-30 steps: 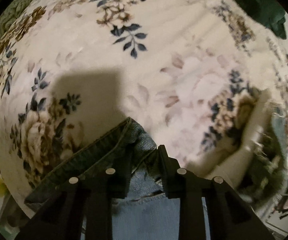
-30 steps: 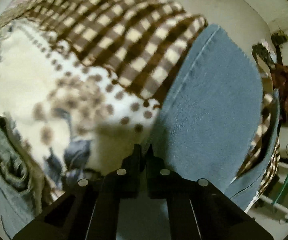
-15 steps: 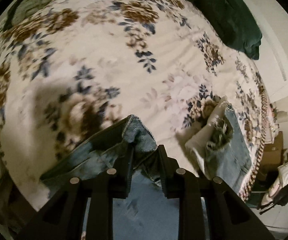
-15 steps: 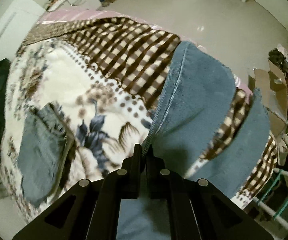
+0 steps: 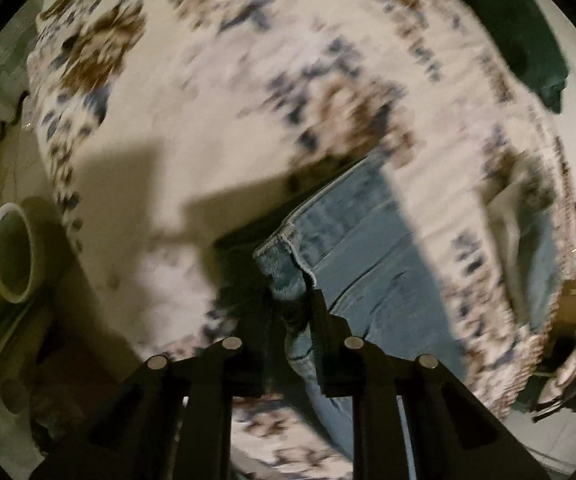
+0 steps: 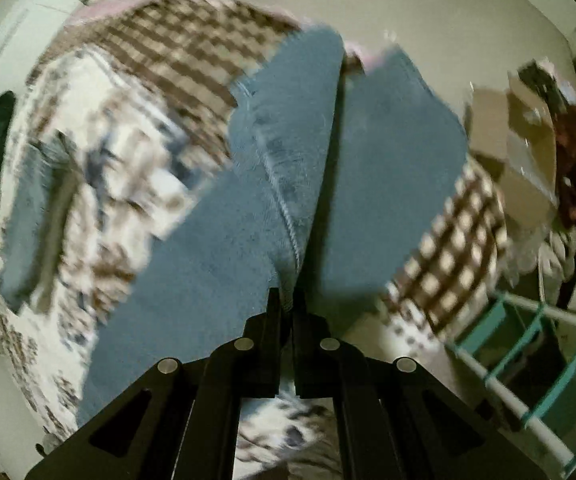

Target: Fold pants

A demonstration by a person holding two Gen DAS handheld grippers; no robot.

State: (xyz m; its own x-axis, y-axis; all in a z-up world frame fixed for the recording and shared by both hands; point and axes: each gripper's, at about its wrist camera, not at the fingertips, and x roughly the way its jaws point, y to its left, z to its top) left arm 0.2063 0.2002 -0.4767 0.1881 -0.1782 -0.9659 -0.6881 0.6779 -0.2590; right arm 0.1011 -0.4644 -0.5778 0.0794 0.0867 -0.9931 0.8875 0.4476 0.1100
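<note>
Since a second ago both hands have swept sideways across the bed, dragging the faded blue denim pants [image 5: 364, 248] over the cream floral bedspread [image 5: 191, 128]. Left wrist view: the left gripper [image 5: 290, 300] has just closed tighter, pinching the waistband. Right wrist view: the right gripper [image 6: 287, 300] stays clamped on a leg seam, legs hanging past the brown checked blanket [image 6: 175, 52]. Mid-carry, I judge; next, lay them flat.

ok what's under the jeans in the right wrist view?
Under the jeans lies the floral blanket, with its brown checked border further up. Whatever is directly beneath the denim is covered.
</note>
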